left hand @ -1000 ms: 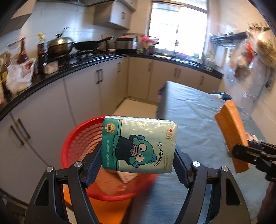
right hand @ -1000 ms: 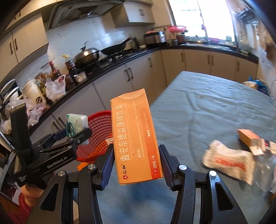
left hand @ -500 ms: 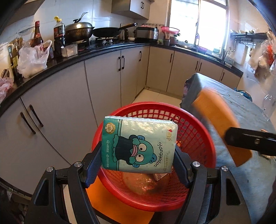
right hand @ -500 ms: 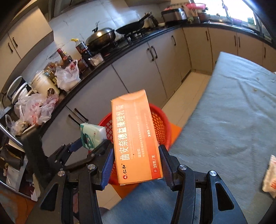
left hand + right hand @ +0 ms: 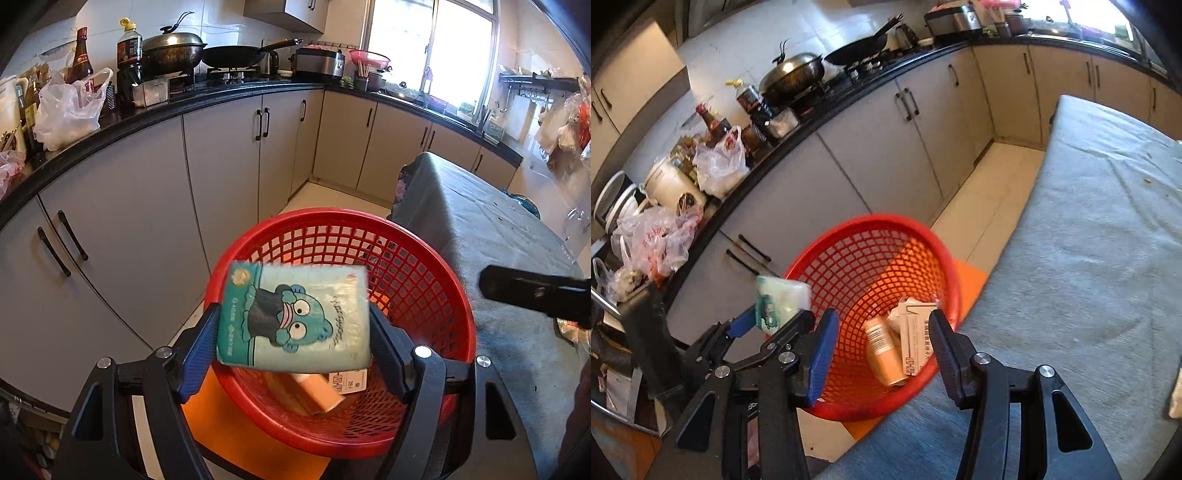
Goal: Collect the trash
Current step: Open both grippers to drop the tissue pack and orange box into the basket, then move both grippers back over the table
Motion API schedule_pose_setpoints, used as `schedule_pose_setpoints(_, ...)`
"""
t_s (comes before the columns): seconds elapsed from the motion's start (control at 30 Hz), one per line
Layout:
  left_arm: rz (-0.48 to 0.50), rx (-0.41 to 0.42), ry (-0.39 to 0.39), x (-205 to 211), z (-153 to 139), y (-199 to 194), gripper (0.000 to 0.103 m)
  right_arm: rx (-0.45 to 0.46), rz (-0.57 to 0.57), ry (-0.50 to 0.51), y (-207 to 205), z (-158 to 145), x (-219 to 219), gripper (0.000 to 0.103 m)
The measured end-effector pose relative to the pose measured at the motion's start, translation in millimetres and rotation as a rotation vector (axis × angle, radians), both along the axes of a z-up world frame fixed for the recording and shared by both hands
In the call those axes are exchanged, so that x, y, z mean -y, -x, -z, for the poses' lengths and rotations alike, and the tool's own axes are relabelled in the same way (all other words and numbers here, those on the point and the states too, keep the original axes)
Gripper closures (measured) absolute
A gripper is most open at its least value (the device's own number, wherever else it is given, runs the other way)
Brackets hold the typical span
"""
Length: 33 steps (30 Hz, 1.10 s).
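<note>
One tissue pack (image 5: 293, 319) sits between left hand-held gripper (image 5: 291, 354) fingers.

Beyond claws: black surface (image 5: 155, 110) w/ lidded wok (image 5: 173, 50), frying pan (image 5: 236, 55), sauce bottles (image 5: 129, 55), white plastic bag (image 5: 70, 107). Grey cabinets (image 5: 221, 173) below. Right of claws: grey-cloth surface (image 5: 1089, 258). Window (image 5: 432, 48) far ahead-right.
</note>
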<state>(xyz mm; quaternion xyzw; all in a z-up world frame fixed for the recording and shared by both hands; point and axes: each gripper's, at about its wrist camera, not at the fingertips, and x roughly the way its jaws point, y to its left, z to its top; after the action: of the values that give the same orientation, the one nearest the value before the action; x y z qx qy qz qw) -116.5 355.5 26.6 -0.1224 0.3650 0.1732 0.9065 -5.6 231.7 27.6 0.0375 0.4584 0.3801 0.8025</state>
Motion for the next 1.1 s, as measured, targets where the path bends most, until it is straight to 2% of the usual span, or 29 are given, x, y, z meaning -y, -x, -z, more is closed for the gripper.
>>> schedule_pose_setpoints(0.23, 0.010, 0.021, -0.001, 13, -9, 0, 0.026, 0.024, 0.056, -0.033, 10, -12, 44, 0.048)
schedule_pose_setpoints(0.4, 0.048, 0.045, -0.015, 36, -23, -3, 0.026, 0.045, 0.102, -0.058, 20, -19, 82, 0.048)
schedule_pose_setpoints(0.77, 0.236, 0.067, -0.045, 132, -39, -19, 0.026, 0.081, 0.256, -0.108, 48, -25, 202, 0.048)
schedule_pose_setpoints(0.9, 0.329, 0.055, -0.057, 173, -38, -27, 0.026, 0.112, 0.364, -0.136, 65, -35, 270, 0.048)
schedule_pose_setpoints(1.1, 0.461, 0.039, -0.097, 229, -35, -29, 0.026, 0.178, 0.639, -0.127, 93, -53, 392, 0.048)
